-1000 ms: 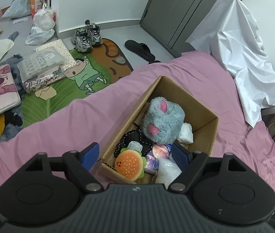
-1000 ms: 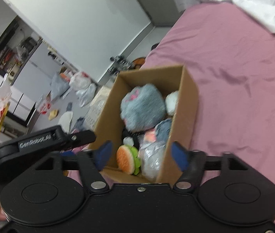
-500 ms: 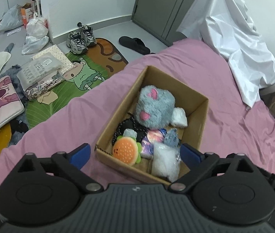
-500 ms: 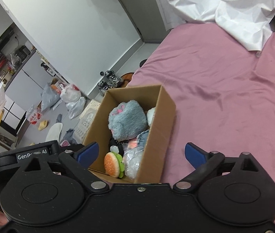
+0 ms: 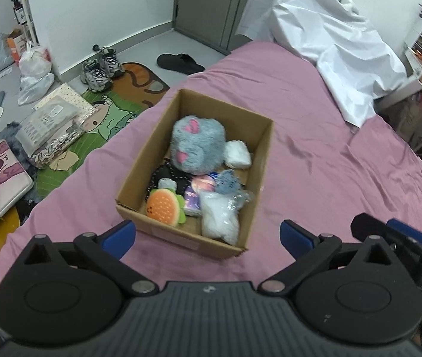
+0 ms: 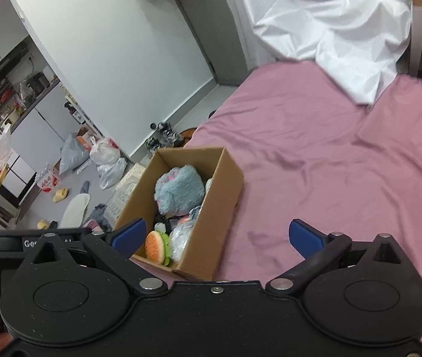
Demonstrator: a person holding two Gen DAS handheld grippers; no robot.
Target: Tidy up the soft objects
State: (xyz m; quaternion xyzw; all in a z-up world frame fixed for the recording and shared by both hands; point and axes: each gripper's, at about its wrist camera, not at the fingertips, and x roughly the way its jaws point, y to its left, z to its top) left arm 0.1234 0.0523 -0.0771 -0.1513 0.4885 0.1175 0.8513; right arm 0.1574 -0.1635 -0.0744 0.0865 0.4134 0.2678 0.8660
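Box: the cardboard box point(image 5: 194, 239) of soft toys sits on the pink sheet point(image 5: 315, 160), near its floor-side edge.
Toys: grey plush point(image 5: 197, 145) at the box's far end, burger plush point(image 5: 164, 206) nearest.
Room: bare sheet beyond the box's right wall.
Left gripper point(image 5: 208, 236): jaws wide apart, empty, short of the box.
Right gripper point(image 6: 216, 236): spread, empty.
Writing: "Ge…" on the left gripper's body, seen only in the right view.

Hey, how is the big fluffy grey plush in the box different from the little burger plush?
The grey plush is far bulkier than the burger plush. The grey plush is shaggy blue-grey with pink patches; the burger plush is orange with a green edge and looks smoother. The grey plush sits toward the far end of the cardboard box, the burger plush at the near corner. Both lie inside the box.
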